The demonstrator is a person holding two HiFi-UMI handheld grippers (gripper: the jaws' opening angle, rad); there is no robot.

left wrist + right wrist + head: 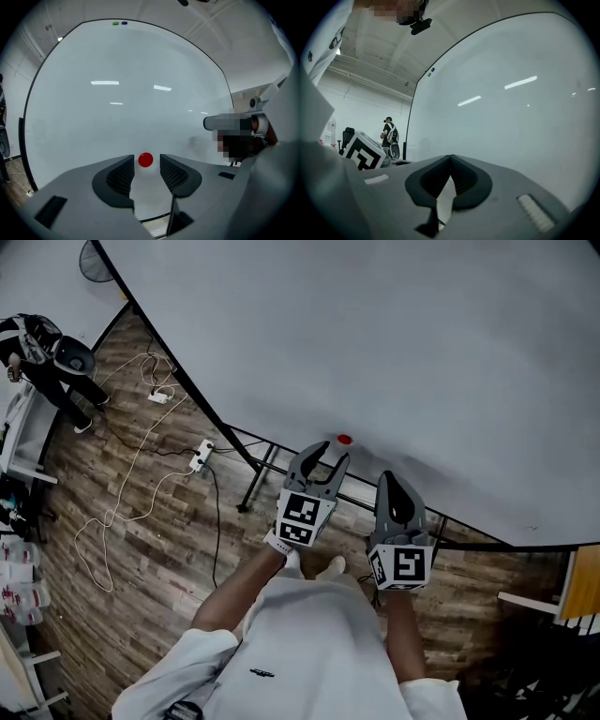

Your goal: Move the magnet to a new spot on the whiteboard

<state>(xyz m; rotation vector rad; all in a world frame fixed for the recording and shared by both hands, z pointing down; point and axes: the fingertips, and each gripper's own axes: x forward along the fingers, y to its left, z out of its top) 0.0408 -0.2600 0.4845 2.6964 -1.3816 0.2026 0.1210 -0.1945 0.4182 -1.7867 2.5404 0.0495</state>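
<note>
A small round red magnet (344,440) sticks to the big whiteboard (394,334) near its lower edge. My left gripper (325,459) is open just below and left of it. In the left gripper view the magnet (145,160) shows in the gap beyond the two fingertips of that gripper (146,157), and neither pad presses on it. My right gripper (394,487) hangs to the right of the left one, short of the board, and its jaws meet at the tips (450,156) with nothing between them.
A green magnet (116,23) and a blue magnet (124,22) sit at the board's top edge. The board's black stand (257,476) rests on wood floor, where white cables and a power strip (200,457) lie. A person (47,357) stands far left.
</note>
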